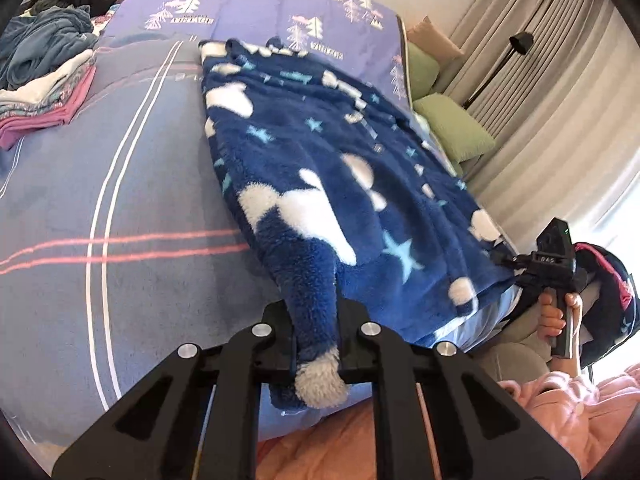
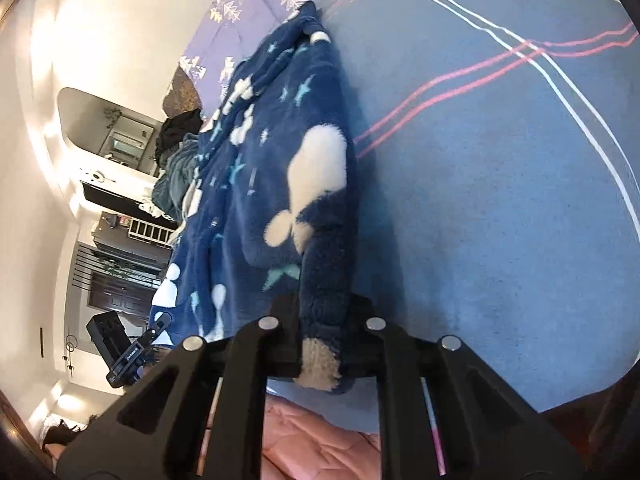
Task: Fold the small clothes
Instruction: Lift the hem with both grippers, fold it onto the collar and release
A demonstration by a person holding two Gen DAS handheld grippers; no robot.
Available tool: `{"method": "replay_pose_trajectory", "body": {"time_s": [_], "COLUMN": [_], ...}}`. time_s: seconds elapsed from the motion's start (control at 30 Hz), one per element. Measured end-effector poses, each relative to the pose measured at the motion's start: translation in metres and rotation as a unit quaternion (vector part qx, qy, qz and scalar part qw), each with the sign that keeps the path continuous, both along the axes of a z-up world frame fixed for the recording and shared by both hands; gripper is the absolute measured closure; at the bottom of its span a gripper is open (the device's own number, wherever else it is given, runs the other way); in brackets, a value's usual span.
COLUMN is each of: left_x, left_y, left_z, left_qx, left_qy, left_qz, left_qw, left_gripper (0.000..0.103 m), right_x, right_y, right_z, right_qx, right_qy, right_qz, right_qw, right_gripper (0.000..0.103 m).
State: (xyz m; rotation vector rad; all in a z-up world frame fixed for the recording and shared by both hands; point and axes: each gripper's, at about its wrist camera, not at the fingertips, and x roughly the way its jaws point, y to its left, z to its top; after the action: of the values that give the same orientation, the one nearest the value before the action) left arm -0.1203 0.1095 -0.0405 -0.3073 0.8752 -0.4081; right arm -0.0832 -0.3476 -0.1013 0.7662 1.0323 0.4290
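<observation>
A big bed [image 1: 120,200] with a blue-grey striped cover fills the room, with grey curtains [image 1: 540,60] on the far right. A fluffy dark blue fleece garment with white clouds and stars [image 1: 320,168] lies long on it, stretching from near to far. Its near corners are hidden inside the pinching left hand-held gripper [image 1: 318,344] and right hand-held gripper [image 2: 322,344]. A pile of clothes [image 1: 48,80] sits far left.
</observation>
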Motion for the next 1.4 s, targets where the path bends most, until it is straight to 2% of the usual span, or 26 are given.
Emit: {"method": "replay_pose_trajectory", "body": {"time_s": [0.27,0.47,0.73,1.0,1.4], "left_x": [0.0,0.013,0.038,0.081,0.159], "left_y": [0.001,-0.002,0.009,0.012,0.022], "left_z": [0.042,0.058,0.085,0.111,0.142], "left_qx": [0.008,0.009,-0.002,-0.008,-0.008], "left_qy": [-0.062,-0.081,-0.122,-0.17,-0.207], "left_qz": [0.011,0.009,0.036,0.064,0.085], "left_qw": [0.998,0.9967,0.9919,0.9833,0.9746], "left_gripper": [0.091,0.091,0.091,0.091,0.09], "right_x": [0.0,0.009,0.029,0.065,0.153], "right_y": [-0.002,0.001,-0.004,0.009,0.025], "right_z": [0.051,0.069,0.099,0.138,0.163], "right_qx": [0.005,0.017,0.024,0.008,-0.036], "right_qy": [-0.078,-0.113,-0.164,-0.235,-0.271], "right_qz": [0.007,0.006,-0.008,-0.013,-0.048], "right_qw": [0.997,0.993,0.986,0.972,0.961], "right_gripper": [0.091,0.09,0.09,0.089,0.089]}}
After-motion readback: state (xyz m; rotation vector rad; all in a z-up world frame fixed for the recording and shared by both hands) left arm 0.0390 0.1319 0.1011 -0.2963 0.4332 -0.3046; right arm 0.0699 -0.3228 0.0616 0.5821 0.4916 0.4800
